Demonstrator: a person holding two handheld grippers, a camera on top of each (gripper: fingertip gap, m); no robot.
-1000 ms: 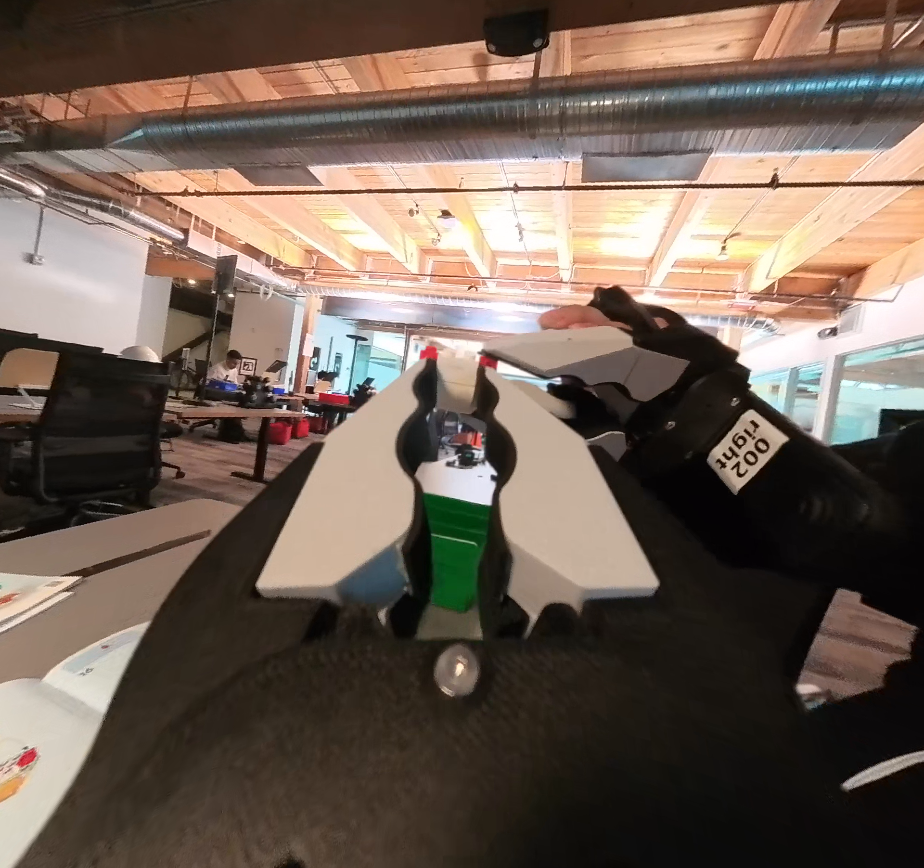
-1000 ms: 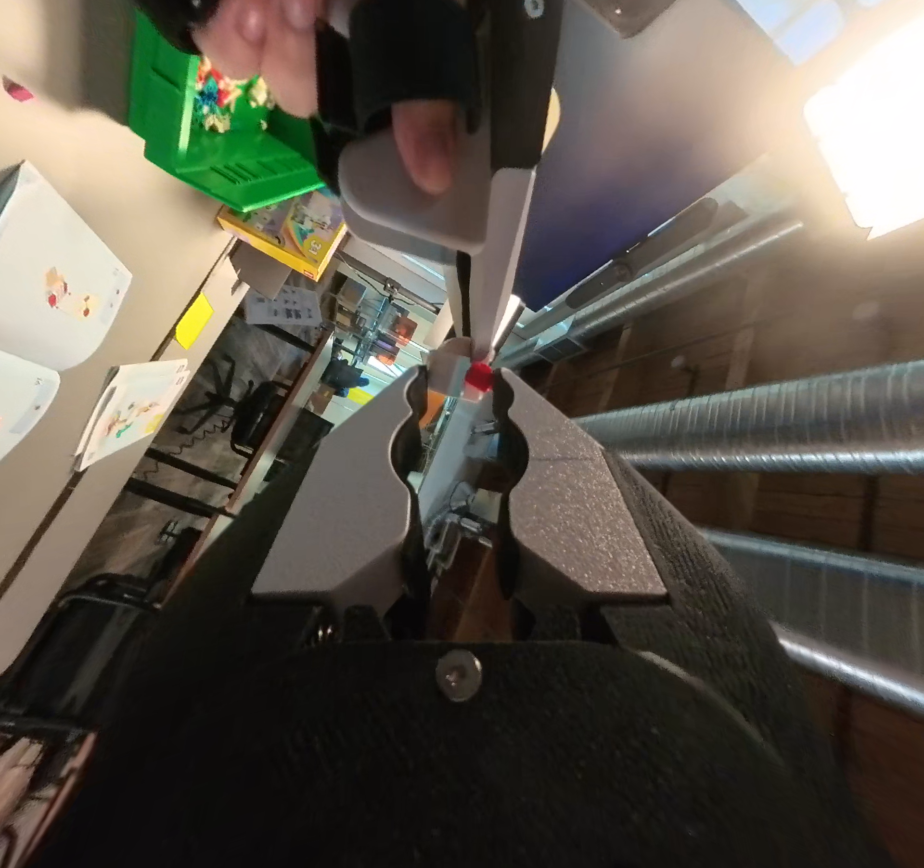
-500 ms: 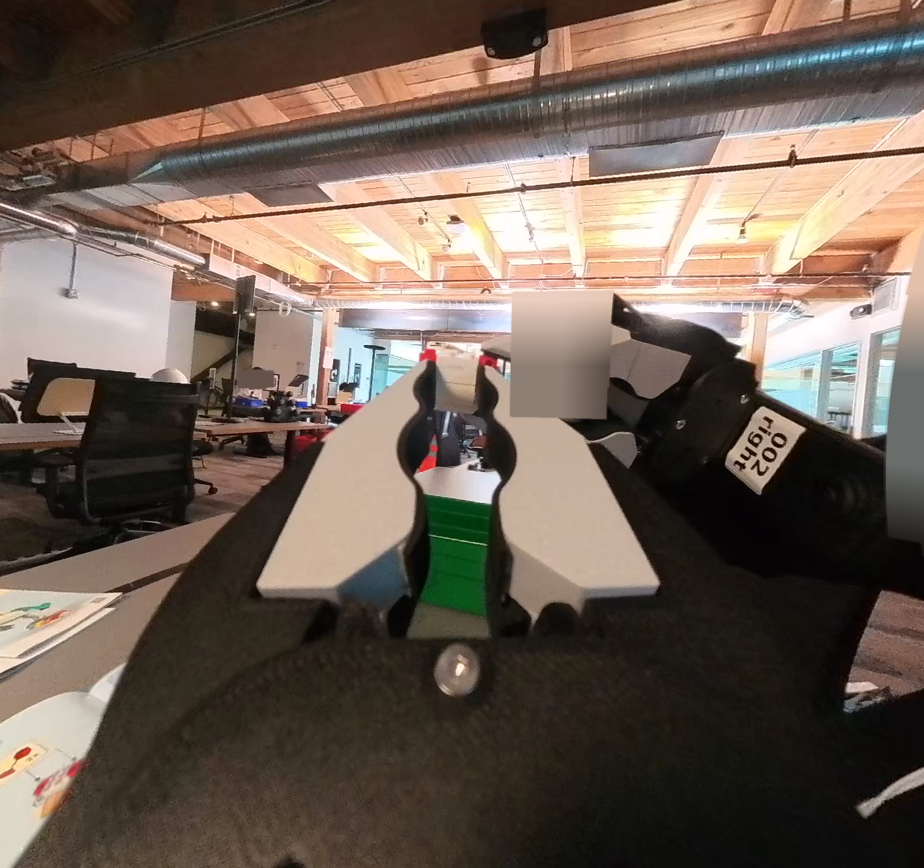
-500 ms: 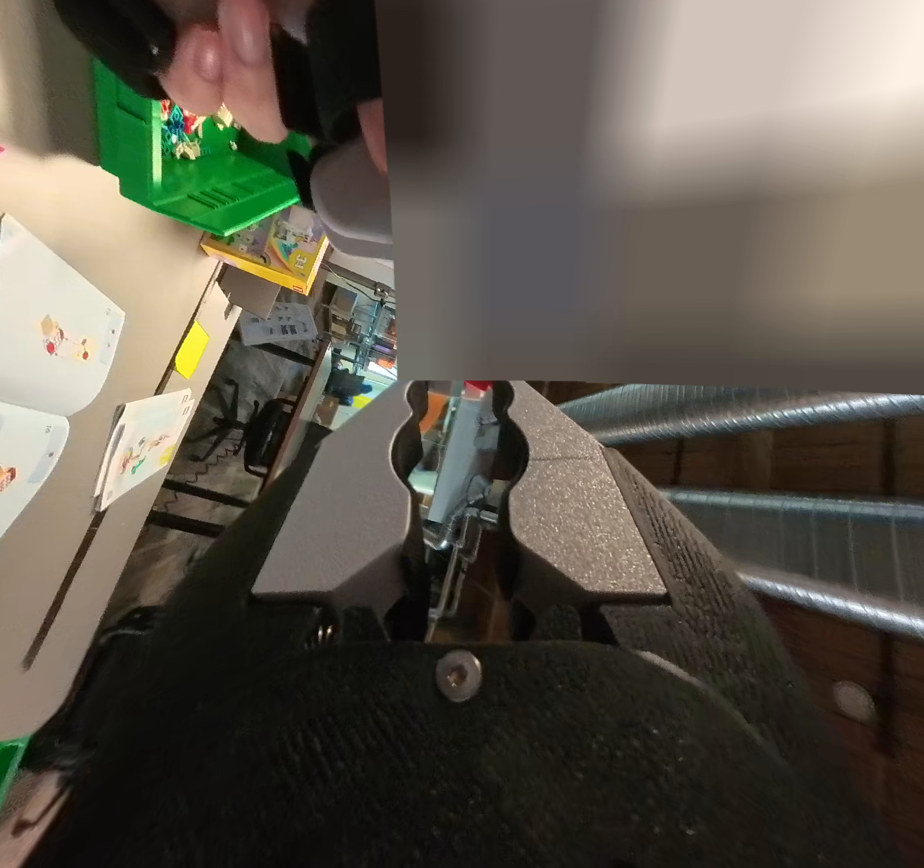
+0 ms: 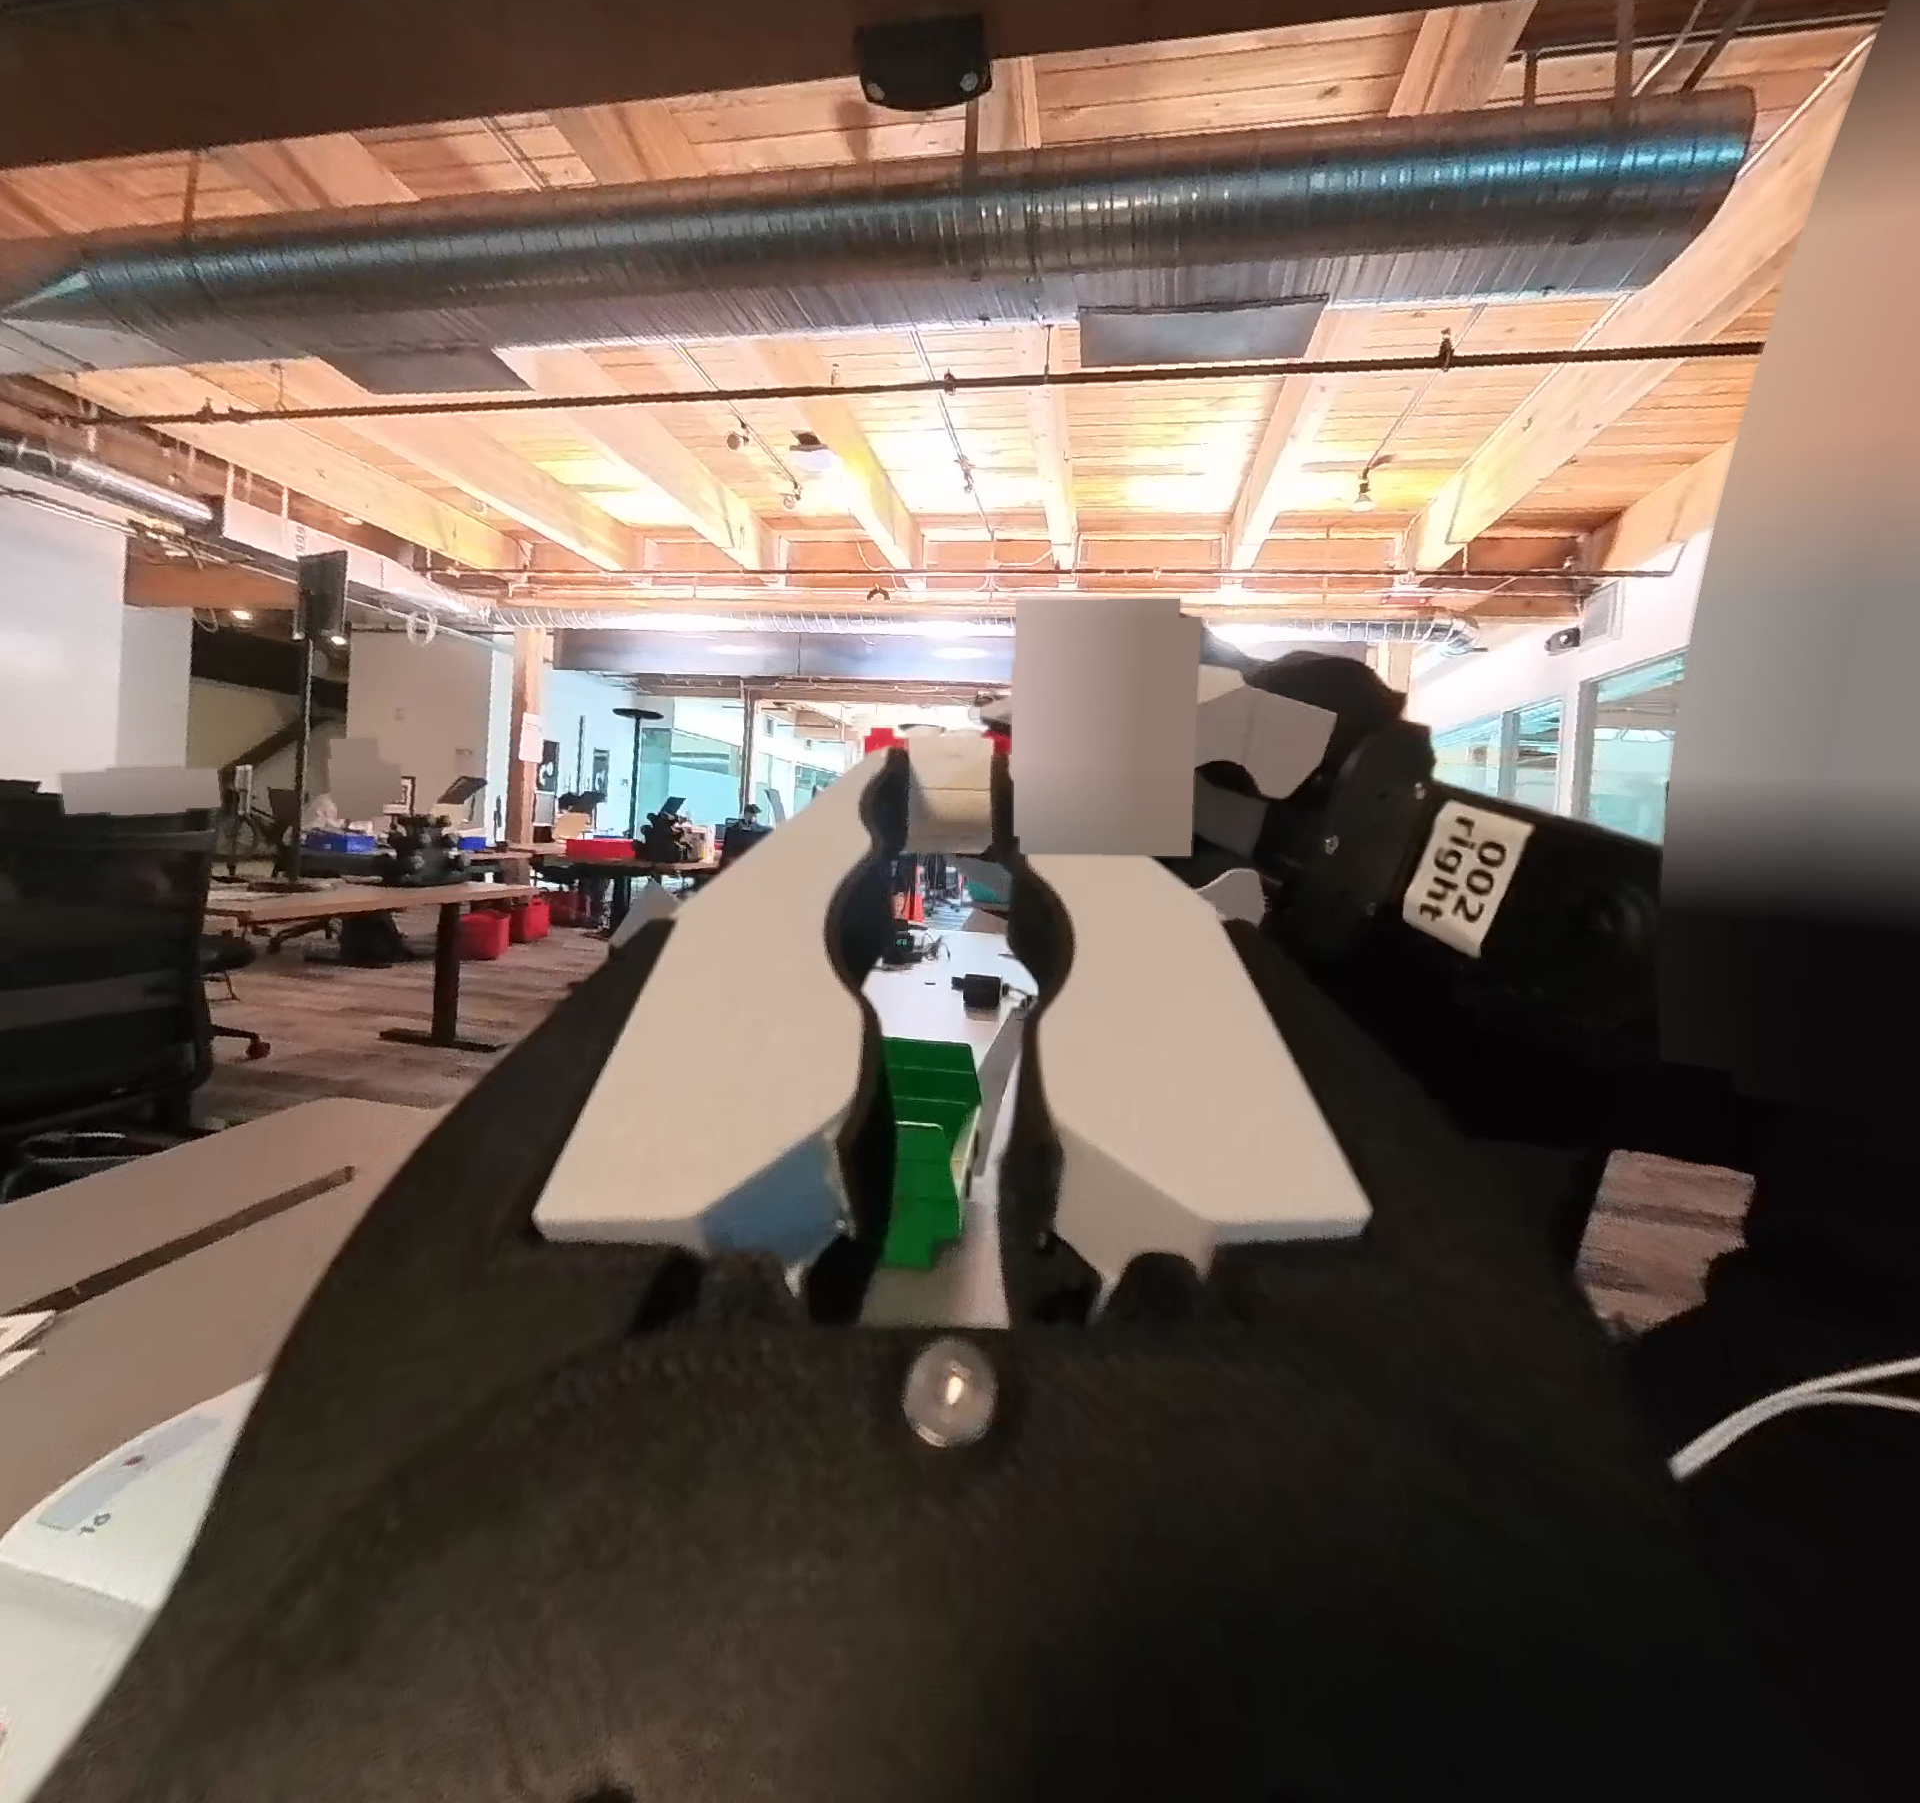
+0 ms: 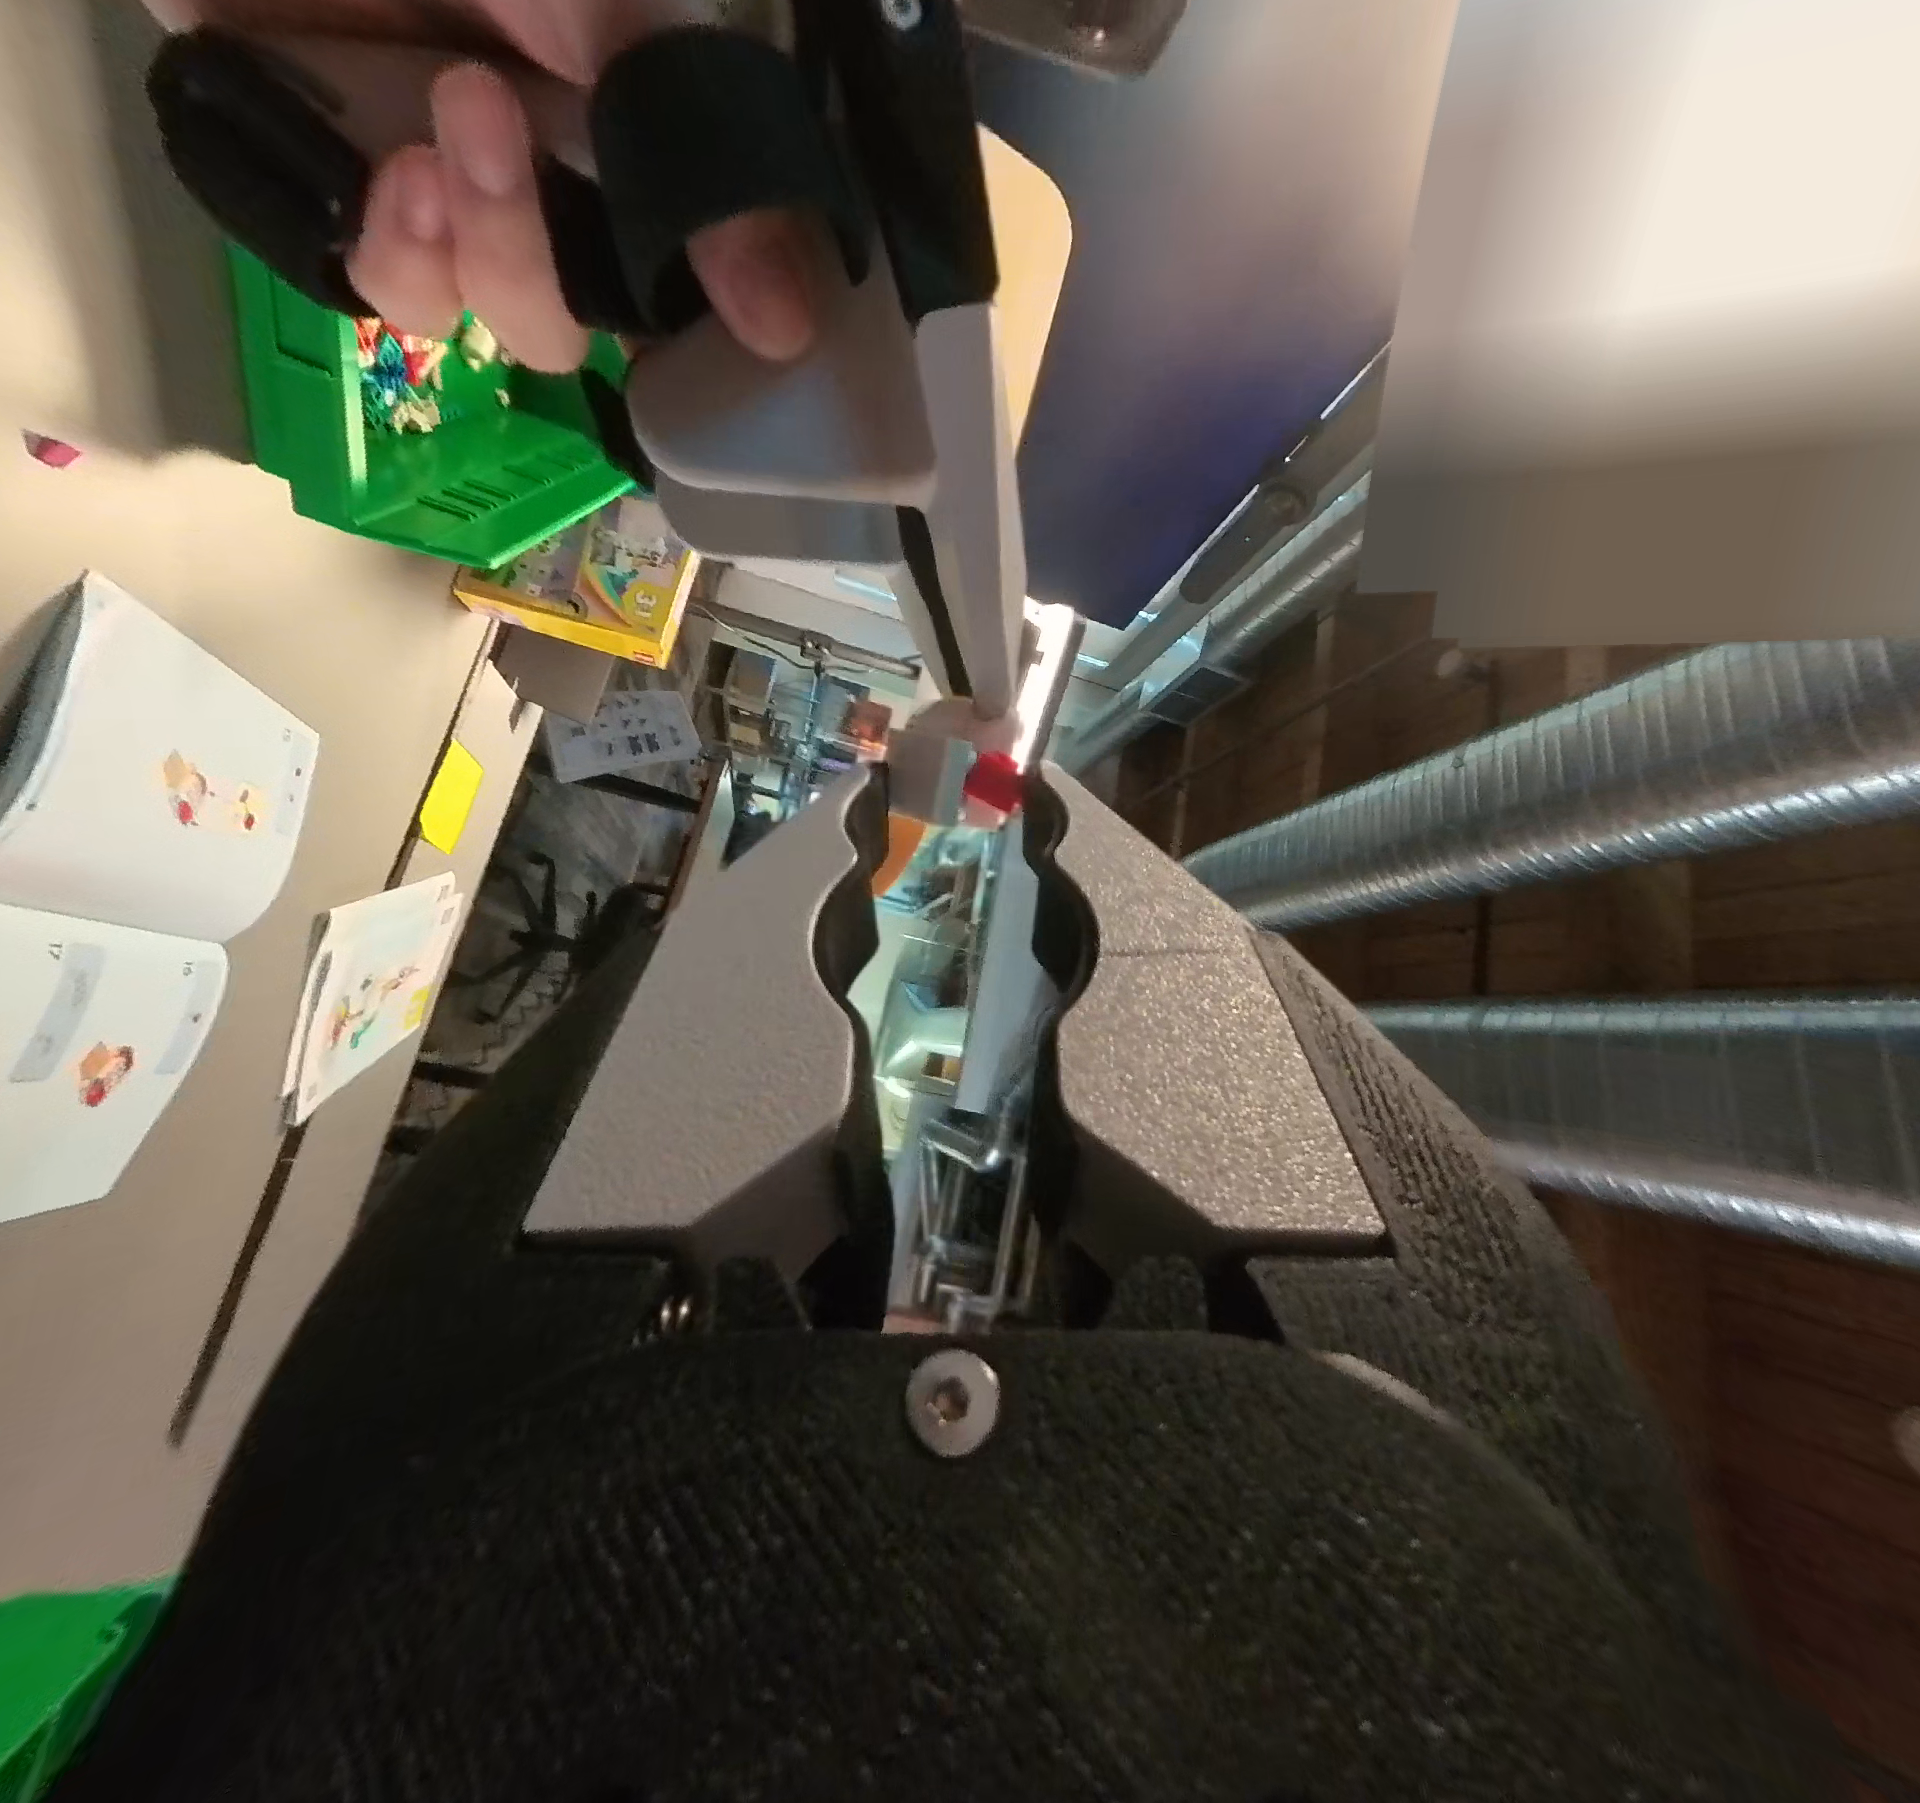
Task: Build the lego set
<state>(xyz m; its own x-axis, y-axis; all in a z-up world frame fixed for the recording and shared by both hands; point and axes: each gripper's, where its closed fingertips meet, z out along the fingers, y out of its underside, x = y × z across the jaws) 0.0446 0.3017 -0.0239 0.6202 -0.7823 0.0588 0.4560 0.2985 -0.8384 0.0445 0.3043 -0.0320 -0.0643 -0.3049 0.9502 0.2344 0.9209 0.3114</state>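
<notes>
A small white lego piece with red studs (image 5: 945, 789) sits between the fingertips of my left gripper (image 5: 945, 761), which is shut on it and holds it up in the air. My right gripper (image 6: 954, 785) meets the same white and red piece (image 6: 961, 779) from the side and is closed on it. In the right wrist view the left gripper's fingers (image 6: 971, 548) come down from above, with a person's hand (image 6: 468, 143) on them. In the left wrist view the black right gripper body (image 5: 1382, 849) comes in from the right, its tips hidden by a blurred patch.
A green bin (image 6: 416, 475) with loose bricks stands on the grey table (image 6: 125, 319), beside a yellow lego box (image 6: 582, 600). Open instruction booklets (image 6: 156, 745) lie nearer, and a yellow note (image 6: 452, 808). The bin also shows between the left fingers (image 5: 925, 1151). The tips of both grippers are at nearly the same place.
Both grippers stay together at the white and red piece. The pair has shifted and turned slightly in the air, so the background has moved in both views.
</notes>
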